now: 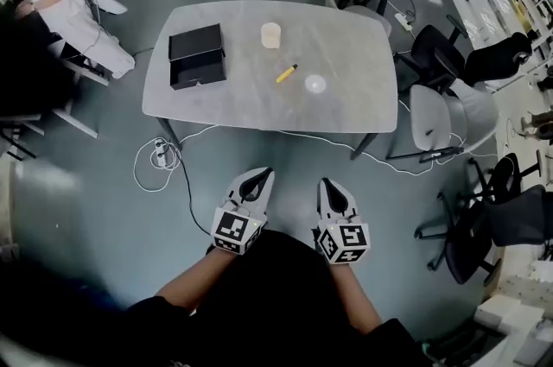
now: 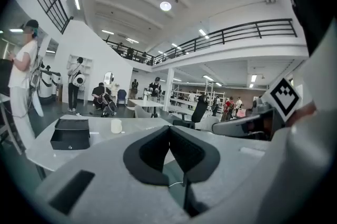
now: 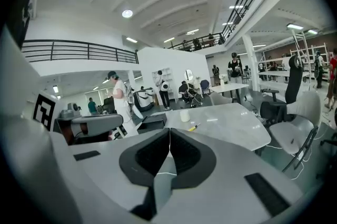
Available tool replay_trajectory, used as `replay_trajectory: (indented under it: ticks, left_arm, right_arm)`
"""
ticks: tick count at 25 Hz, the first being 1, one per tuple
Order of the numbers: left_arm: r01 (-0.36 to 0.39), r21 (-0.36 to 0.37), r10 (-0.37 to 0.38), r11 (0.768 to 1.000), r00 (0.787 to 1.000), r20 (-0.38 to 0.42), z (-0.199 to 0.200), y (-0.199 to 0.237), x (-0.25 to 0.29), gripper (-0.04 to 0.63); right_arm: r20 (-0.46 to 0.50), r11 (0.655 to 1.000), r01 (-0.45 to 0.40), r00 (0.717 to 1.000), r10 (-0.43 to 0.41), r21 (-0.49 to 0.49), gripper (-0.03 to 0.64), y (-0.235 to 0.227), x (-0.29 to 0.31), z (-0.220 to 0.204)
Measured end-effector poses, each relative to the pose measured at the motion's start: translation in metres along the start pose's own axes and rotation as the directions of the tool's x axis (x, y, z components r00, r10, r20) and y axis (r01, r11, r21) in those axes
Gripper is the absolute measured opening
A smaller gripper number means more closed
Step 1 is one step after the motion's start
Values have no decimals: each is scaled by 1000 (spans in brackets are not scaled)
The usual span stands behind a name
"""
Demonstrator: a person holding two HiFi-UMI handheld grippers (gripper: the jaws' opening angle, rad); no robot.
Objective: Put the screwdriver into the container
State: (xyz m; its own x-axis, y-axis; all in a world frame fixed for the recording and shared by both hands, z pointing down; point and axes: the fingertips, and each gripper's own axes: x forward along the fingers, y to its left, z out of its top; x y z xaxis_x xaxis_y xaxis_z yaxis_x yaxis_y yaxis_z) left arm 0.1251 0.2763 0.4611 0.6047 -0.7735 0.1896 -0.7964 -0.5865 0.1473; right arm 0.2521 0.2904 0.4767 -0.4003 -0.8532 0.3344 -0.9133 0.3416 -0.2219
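A yellow screwdriver [image 1: 286,73] lies near the middle of the grey table [image 1: 346,106]; it also shows small in the right gripper view as the screwdriver [image 3: 193,127]. A black open box [image 1: 197,56] sits at the table's left, seen as the box [image 2: 70,133] in the left gripper view. Both grippers hang well short of the table, over the floor. My left gripper [image 1: 258,174] is shut and empty. My right gripper [image 1: 333,184] is shut too, nothing in it.
A cream cup [image 1: 271,34] and a small clear round lid [image 1: 315,84] rest on the table. Office chairs [image 1: 441,119] crowd the right side. A power strip with white cable [image 1: 161,153] lies on the floor. A person in white [image 1: 60,3] stands at the far left.
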Motion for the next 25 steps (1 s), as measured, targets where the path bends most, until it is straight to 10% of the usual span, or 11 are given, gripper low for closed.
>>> replay_trajectory:
  ticks: [11, 25]
  left_arm:
    - [74, -62, -76, 995, 996, -42, 19, 159, 71, 17]
    - [186, -89, -194, 979, 977, -91, 7, 213, 156, 17]
  right_arm:
    - [-6, 996, 83, 997, -83, -11, 12, 10, 172, 75]
    - [-155, 991, 134, 979, -134, -11, 12, -6, 229, 60]
